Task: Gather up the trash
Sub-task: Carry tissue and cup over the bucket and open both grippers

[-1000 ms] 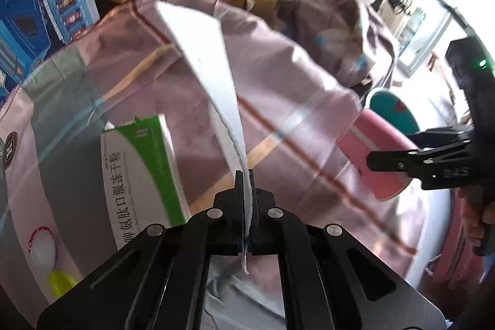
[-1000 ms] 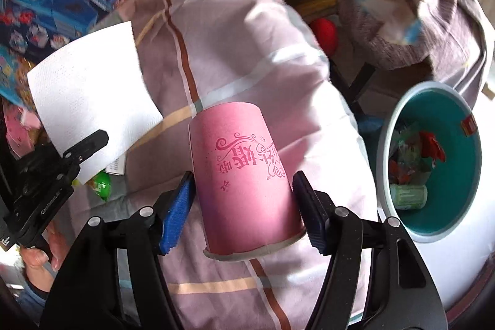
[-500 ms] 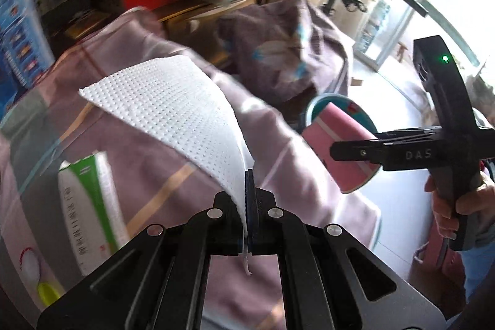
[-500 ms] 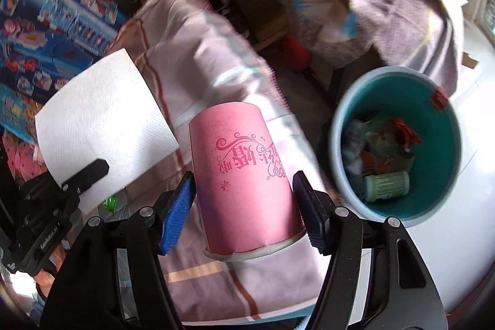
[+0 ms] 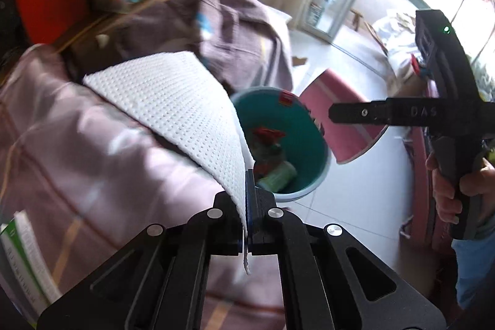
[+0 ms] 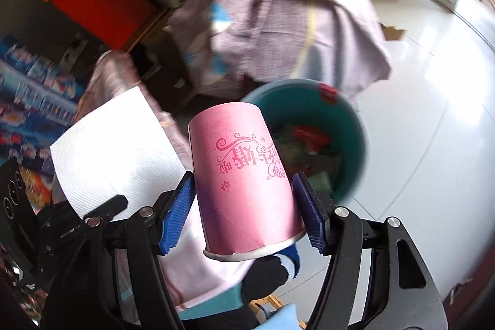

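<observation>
Between the blue ribbed pads of the right gripper (image 6: 244, 206) sits one pink paper cup with darker pink lettering (image 6: 243, 184), clamped by its sides near the white rolled rim. Its long axis runs away from the camera, mouth towards the camera and closed base pointing out at the bin. To its left, the left gripper (image 5: 250, 190) has its fingers clenched tight on the lower edge of one white dimpled paper towel sheet (image 5: 173, 101), which rises from the closed jaws and curves away to the upper left, held in the air above the pink striped bedcover (image 5: 71, 150). At the bedcover's near left edge lies one green and white medicine box (image 5: 21, 255). Beyond both grippers, on the white tiled floor (image 6: 433, 119), stands one round teal plastic bin (image 6: 349, 129) holding red and green rubbish. A second ago the cup and towel were over the bedcover with the bin off to the side; now the bin lies directly ahead of both. A hand (image 5: 454, 190) grips the right gripper's handle.
</observation>
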`<state>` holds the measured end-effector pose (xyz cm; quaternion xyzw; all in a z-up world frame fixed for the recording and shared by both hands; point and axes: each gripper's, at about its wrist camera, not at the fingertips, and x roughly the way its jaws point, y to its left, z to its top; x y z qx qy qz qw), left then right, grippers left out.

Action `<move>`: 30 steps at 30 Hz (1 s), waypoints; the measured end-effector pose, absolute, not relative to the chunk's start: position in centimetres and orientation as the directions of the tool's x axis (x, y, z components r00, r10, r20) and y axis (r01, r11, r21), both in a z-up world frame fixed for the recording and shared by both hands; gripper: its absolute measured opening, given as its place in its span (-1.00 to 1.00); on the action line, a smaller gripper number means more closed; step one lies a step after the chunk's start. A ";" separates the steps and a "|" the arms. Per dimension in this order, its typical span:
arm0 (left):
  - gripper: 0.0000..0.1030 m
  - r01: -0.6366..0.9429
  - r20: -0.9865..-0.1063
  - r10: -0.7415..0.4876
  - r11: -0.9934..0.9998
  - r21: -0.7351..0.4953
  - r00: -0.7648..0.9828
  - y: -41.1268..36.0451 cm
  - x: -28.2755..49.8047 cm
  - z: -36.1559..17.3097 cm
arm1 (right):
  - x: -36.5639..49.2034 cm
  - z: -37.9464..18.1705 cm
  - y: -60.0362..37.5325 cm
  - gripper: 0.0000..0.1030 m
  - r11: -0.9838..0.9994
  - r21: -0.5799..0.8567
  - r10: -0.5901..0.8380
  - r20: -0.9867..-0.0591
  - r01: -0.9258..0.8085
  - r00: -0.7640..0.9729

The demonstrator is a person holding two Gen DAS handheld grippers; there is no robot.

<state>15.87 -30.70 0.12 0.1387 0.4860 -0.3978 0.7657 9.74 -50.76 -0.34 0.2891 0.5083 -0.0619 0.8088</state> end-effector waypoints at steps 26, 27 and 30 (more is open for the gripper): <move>0.73 0.734 -0.917 -0.384 0.653 -0.187 0.108 -37.6 17.8 -8.2 | 11.1 -7.3 -55.9 0.23 0.772 0.386 0.210 -0.905 0.506 0.369; 0.75 0.733 -0.916 -0.386 0.654 -0.188 0.109 -37.4 17.7 -8.1 | 11.3 -7.2 -55.7 0.24 0.774 0.384 0.210 -0.906 0.503 0.368; 0.78 0.725 -0.912 -0.395 0.660 -0.199 0.108 -36.6 17.6 -7.9 | 11.8 -7.2 -55.2 0.29 0.774 0.390 0.223 -0.905 0.499 0.362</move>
